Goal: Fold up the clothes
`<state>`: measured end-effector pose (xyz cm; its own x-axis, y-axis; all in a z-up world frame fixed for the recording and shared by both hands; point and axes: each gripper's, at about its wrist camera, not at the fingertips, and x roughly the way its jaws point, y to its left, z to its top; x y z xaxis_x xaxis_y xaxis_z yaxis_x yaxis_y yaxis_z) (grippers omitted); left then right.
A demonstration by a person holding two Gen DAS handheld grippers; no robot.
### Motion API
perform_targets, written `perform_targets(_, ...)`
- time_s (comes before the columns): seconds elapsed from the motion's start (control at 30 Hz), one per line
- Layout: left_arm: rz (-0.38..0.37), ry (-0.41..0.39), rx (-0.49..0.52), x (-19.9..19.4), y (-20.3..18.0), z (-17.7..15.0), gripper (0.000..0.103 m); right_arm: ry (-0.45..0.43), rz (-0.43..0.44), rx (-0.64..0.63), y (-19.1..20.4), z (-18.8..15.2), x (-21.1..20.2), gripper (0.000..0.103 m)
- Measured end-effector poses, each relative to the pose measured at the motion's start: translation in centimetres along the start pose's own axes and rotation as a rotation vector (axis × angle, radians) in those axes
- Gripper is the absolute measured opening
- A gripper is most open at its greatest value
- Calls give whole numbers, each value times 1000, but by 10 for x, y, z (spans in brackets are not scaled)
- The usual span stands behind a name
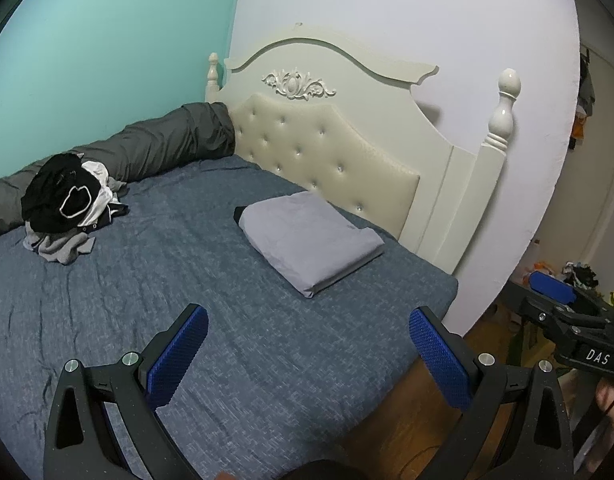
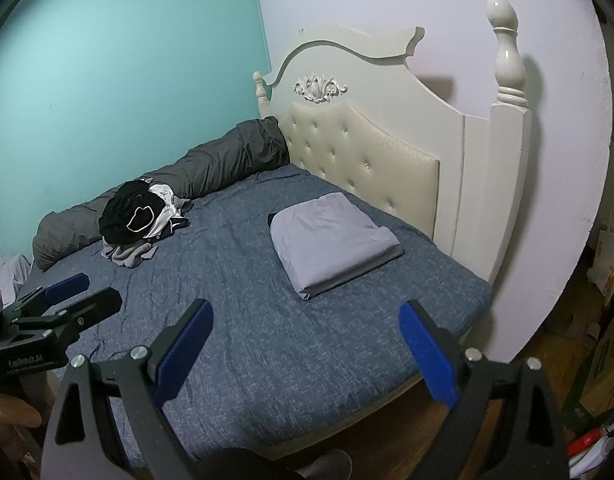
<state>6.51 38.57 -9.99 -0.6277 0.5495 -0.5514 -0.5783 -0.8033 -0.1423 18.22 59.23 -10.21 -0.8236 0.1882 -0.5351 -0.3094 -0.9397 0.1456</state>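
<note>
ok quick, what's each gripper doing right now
left gripper: open, holding nothing, above the bed.
right gripper: open, holding nothing.

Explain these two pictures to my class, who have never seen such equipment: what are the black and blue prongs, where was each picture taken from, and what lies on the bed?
The prongs are two-finger grippers that a person holds, one in each hand. Each carries a camera looking forward along its fingers. One picture comes from the left gripper, the other from the right gripper. Both are open and hold nothing, above the near part of the bed. On its blue cover lie a folded grey garment near the headboard and an unfolded pile of black, white and grey clothes by a rolled dark grey quilt along the turquoise wall.
</note>
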Motion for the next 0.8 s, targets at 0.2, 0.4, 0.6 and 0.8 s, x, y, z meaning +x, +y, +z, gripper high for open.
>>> perform_targets(0.2,22,7,0,3,2,0,103,4,2,2,0,-1,2,95)
perform_targets(0.4,50,6,15,4,2,-2,103,7,1,1,-1,-1,4,95)
perform_targets(0.6,57,-1,22,3,1,-3,103,11,-1,3,-3,-2,5,95)
perform_targets(0.8,54,-14,25,0,-2,-2,103,14,-1,3,-2,-3,6,95)
